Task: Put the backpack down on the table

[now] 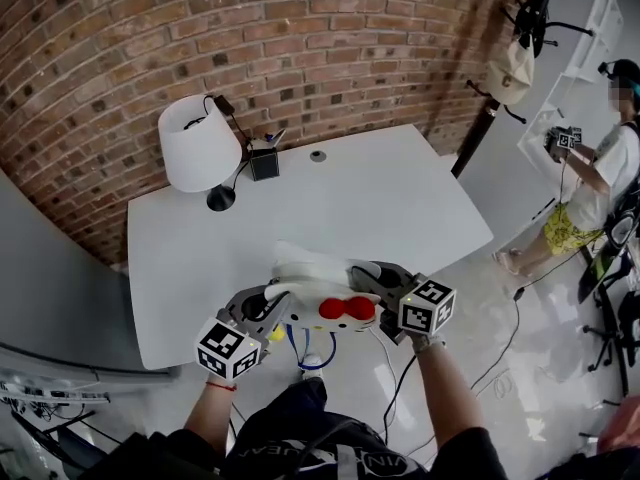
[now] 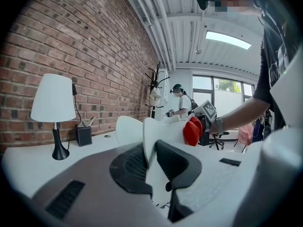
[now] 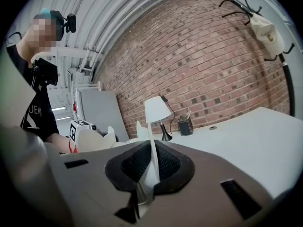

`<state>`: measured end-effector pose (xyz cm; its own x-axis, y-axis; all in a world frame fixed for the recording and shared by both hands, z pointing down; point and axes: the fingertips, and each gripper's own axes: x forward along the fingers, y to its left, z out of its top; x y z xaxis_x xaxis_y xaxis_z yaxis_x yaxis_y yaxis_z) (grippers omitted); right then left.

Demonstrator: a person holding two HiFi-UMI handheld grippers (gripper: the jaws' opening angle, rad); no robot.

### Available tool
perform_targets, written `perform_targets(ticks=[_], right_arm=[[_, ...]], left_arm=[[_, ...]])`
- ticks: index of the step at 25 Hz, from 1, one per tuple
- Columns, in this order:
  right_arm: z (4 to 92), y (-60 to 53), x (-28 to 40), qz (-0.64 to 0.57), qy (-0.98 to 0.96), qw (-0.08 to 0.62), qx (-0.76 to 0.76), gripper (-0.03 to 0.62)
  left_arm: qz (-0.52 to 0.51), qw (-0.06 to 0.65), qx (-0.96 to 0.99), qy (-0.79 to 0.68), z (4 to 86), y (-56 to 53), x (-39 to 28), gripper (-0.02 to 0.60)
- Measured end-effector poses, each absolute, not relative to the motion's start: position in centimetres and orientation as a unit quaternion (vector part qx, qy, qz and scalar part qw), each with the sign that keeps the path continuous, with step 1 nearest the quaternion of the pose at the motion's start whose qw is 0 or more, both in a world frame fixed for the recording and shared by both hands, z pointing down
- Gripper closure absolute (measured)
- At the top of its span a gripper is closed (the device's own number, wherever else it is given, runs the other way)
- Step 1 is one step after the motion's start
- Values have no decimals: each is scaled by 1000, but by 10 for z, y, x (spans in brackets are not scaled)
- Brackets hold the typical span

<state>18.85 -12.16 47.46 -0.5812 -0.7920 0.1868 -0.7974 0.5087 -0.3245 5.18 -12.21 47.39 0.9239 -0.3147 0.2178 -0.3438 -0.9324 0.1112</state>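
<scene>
Backpack (image 1: pixel 318 290): white with a red bow (image 1: pixel 345 309), carried between the two grippers at the table's 6 o'clock edge. The head view does not show whether it touches the tabletop.
Left gripper (image 1: pixel 272 306): at the backpack's 8 o'clock side, jaws closed narrow on a thin white flap of the bag that stands upright between the pads.
Right gripper (image 1: pixel 372 290): at the backpack's 3 o'clock side, jaws pinched on a thin white strip of the bag, with almost no gap between them.
Table (image 1: pixel 400 198): white, against the brick wall (image 1: pixel 330 38).
Lamp (image 1: pixel 197 143): white shade and black foot, at the table's 10 o'clock corner.
Black box (image 1: pixel 264 162): just beside the lamp, toward 12 o'clock.
Coat rack (image 1: pixel 530 18): at 1 o'clock beyond the table, with a pale bag hanging on it.
Second person (image 1: pixel 590 188): standing on the floor at 3 o'clock, well apart from the table.
</scene>
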Motion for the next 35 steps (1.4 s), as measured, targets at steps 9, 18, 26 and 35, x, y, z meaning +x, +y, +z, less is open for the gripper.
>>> perform_targets(ticks=[9, 18, 26, 35], right_arm=[[482, -190, 214, 193, -870, 9, 453, 579], [499, -251, 227, 190, -877, 27, 440, 579], [509, -289, 234, 192, -886, 34, 421, 577], [519, -327, 238, 186, -907, 58, 373, 579]], left_arm=[[104, 75, 974, -186, 480, -188, 77, 535], [109, 88, 970, -199, 500, -244, 91, 537], [115, 97, 963, -223, 508, -273, 98, 535], [115, 104, 947, -280, 520, -298, 106, 537]])
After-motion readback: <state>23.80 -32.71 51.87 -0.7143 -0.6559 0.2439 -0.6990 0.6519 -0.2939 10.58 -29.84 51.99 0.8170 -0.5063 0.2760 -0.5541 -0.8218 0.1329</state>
